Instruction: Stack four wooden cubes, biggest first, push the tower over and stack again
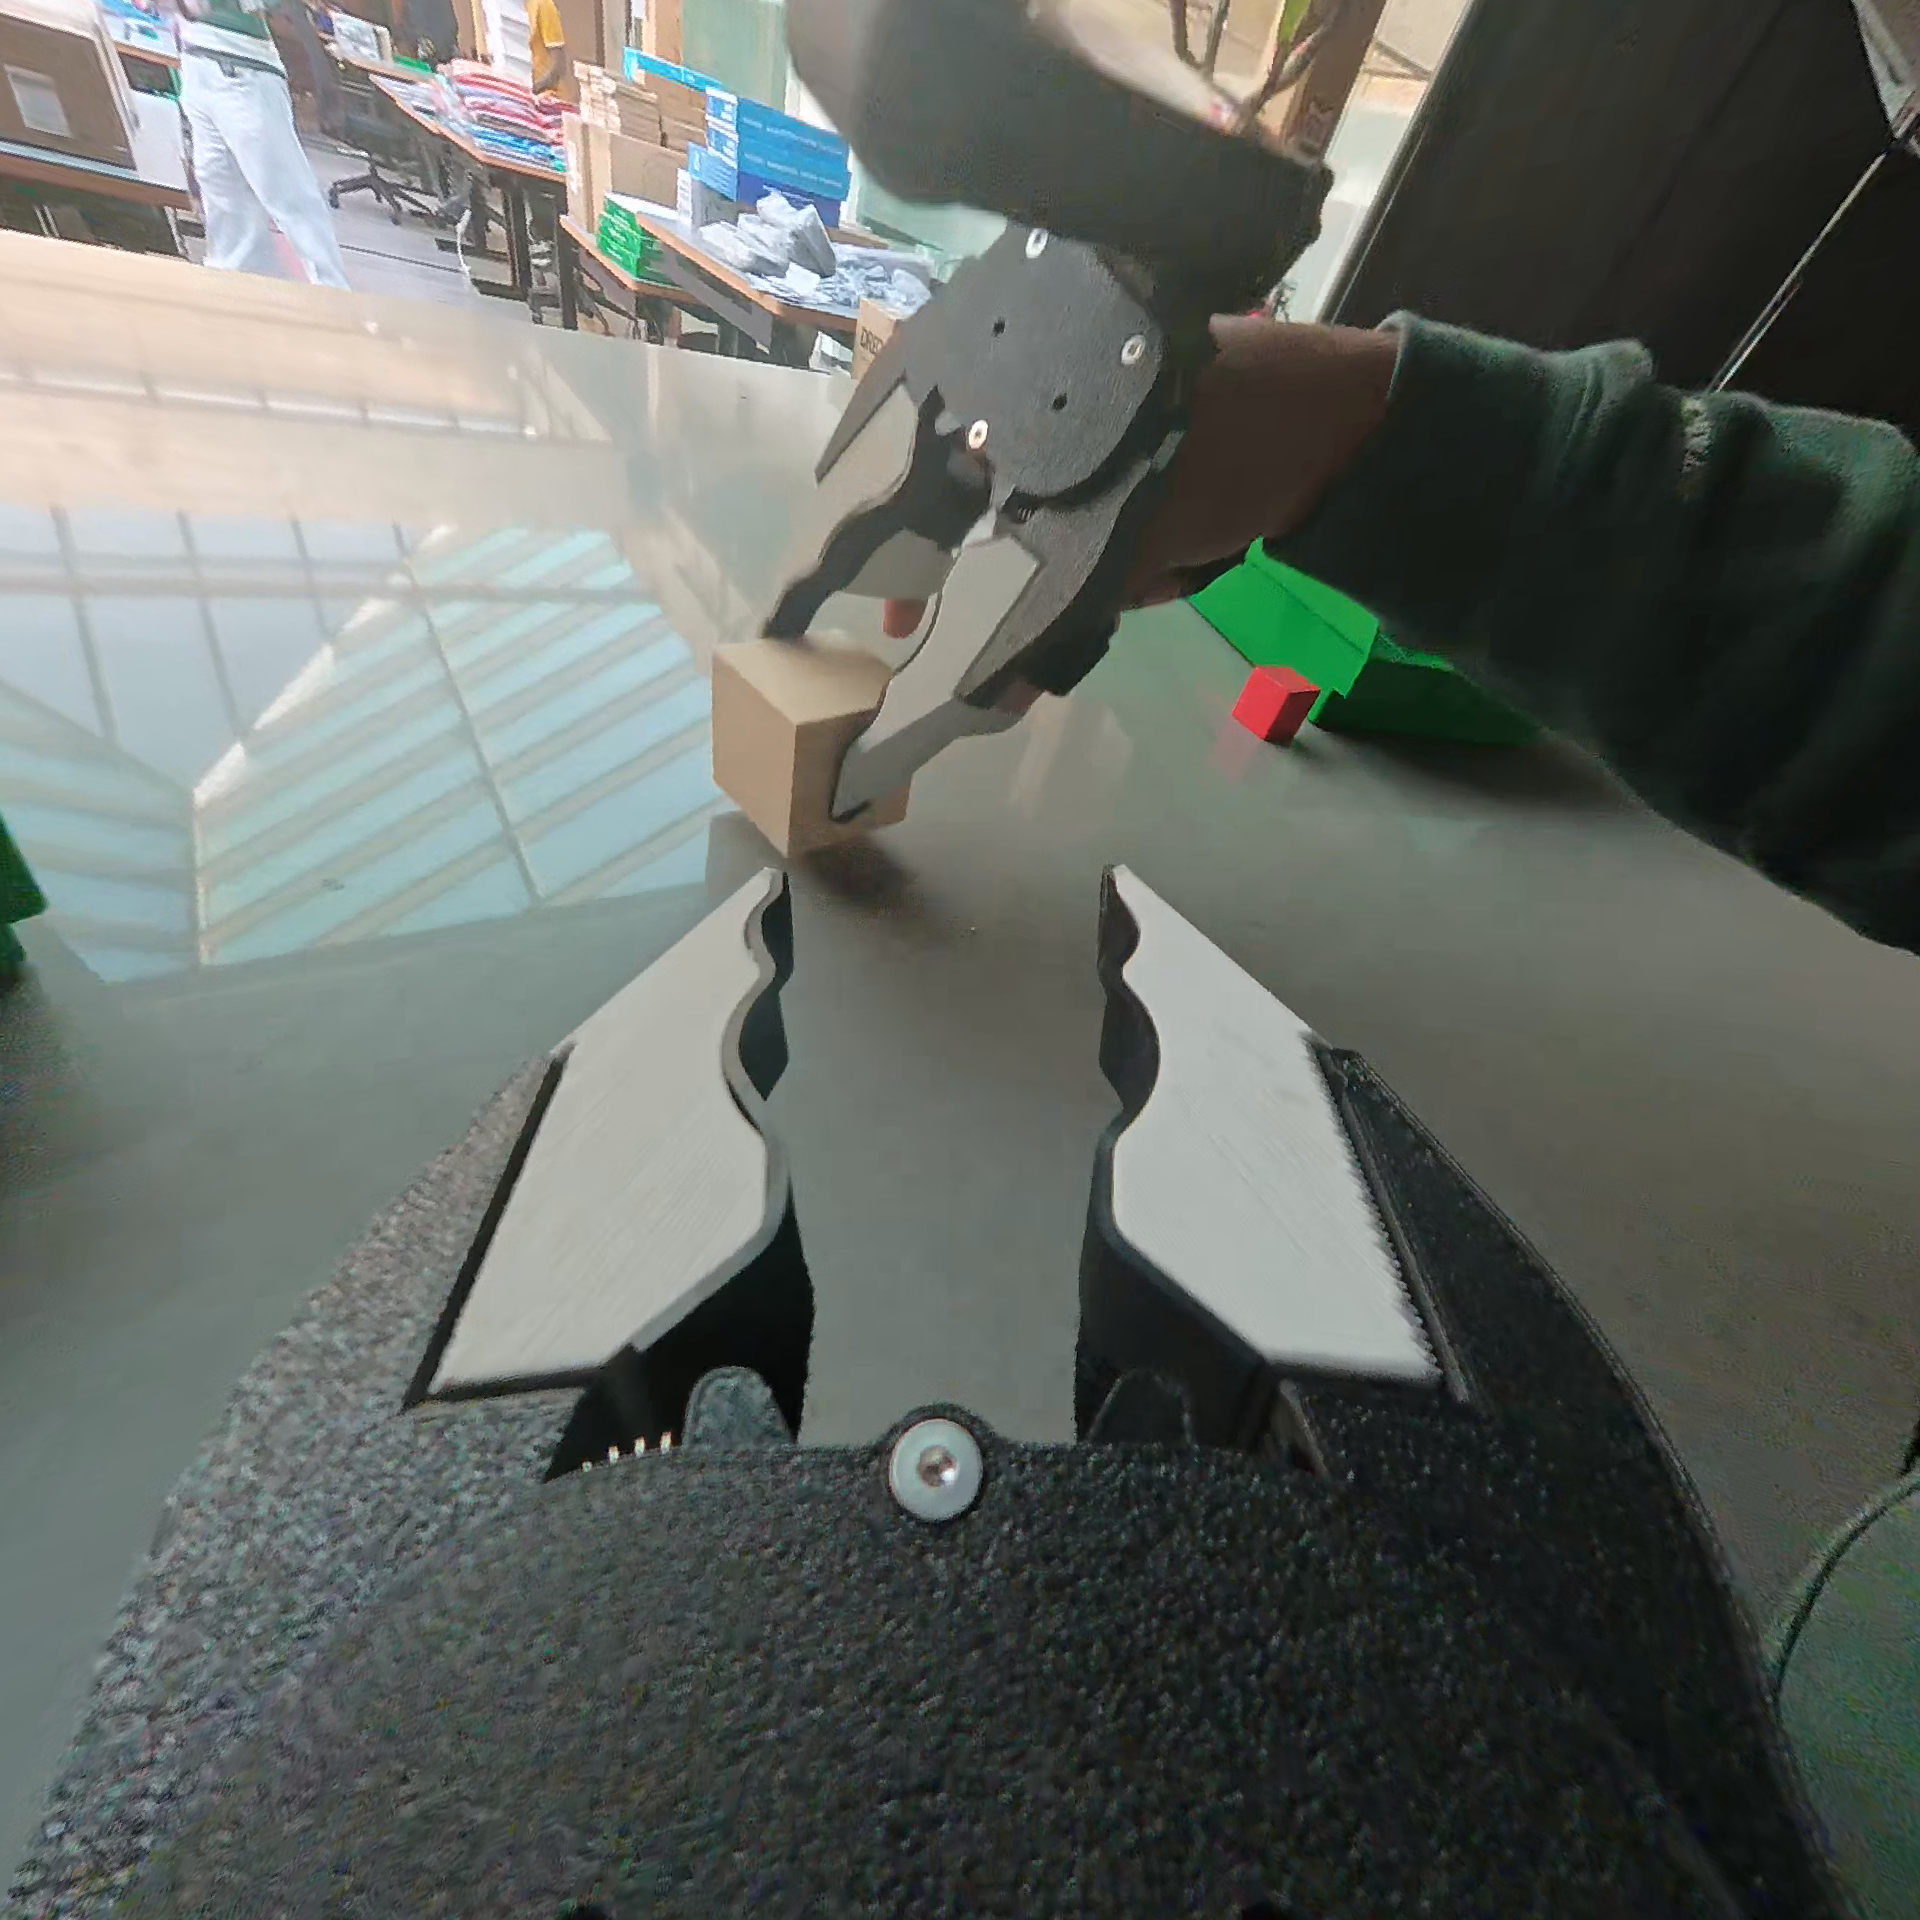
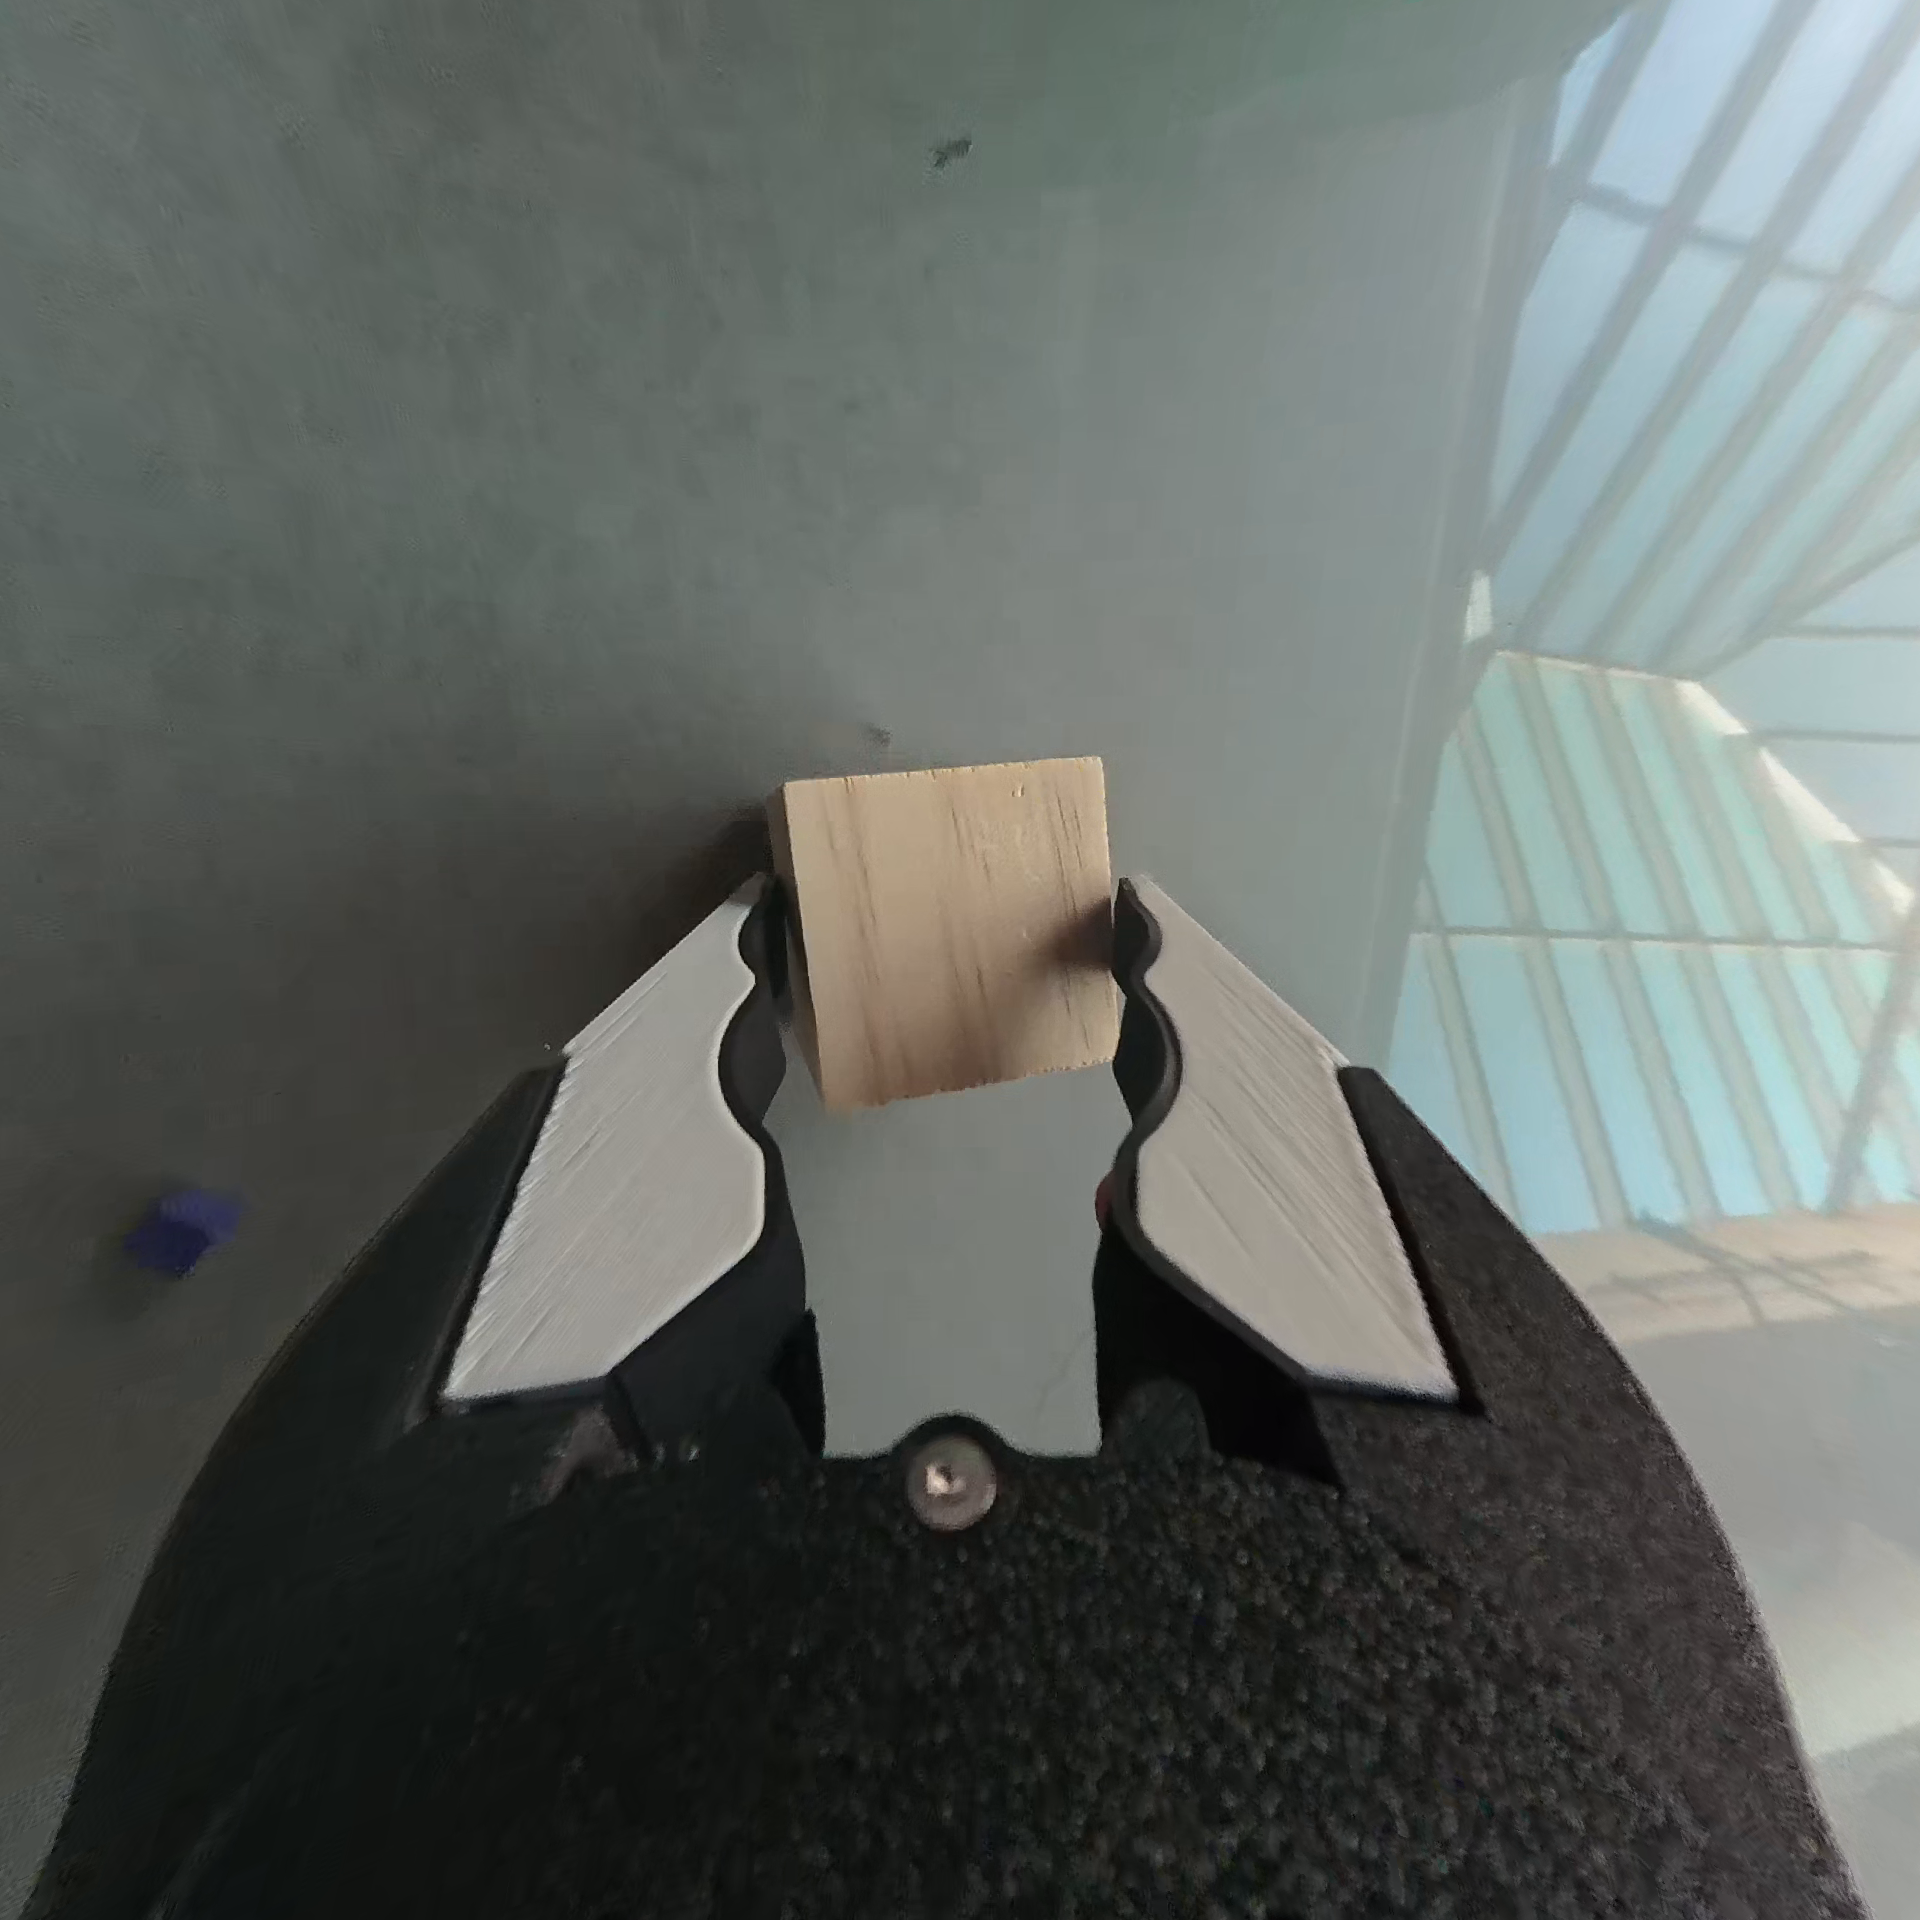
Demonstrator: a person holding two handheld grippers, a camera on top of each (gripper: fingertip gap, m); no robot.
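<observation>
A plain wooden cube (image 2: 940, 966) sits between the fingers of my right gripper (image 2: 943, 894), which is shut on its two side faces. In the left wrist view the same cube (image 1: 769, 727) is tilted, its lower corner at or just above the grey table (image 1: 1403, 1039), with the right gripper (image 1: 816, 717) coming down on it from the upper right, held by a hand in a dark green sleeve (image 1: 1558, 582). My left gripper (image 1: 940, 883) is open and empty, low over the table, its tips just short of the cube.
A small red cube (image 1: 1276, 704) lies beside a green plastic piece (image 1: 1340, 644) at the right back of the table. Another green piece (image 1: 16, 894) shows at the left edge. A small blue piece (image 2: 182, 1231) lies on the table. Further tables with boxes and a person stand behind. Left tips and right tips are each some 12 cm from the small blue piece (image 2: 182, 1231).
</observation>
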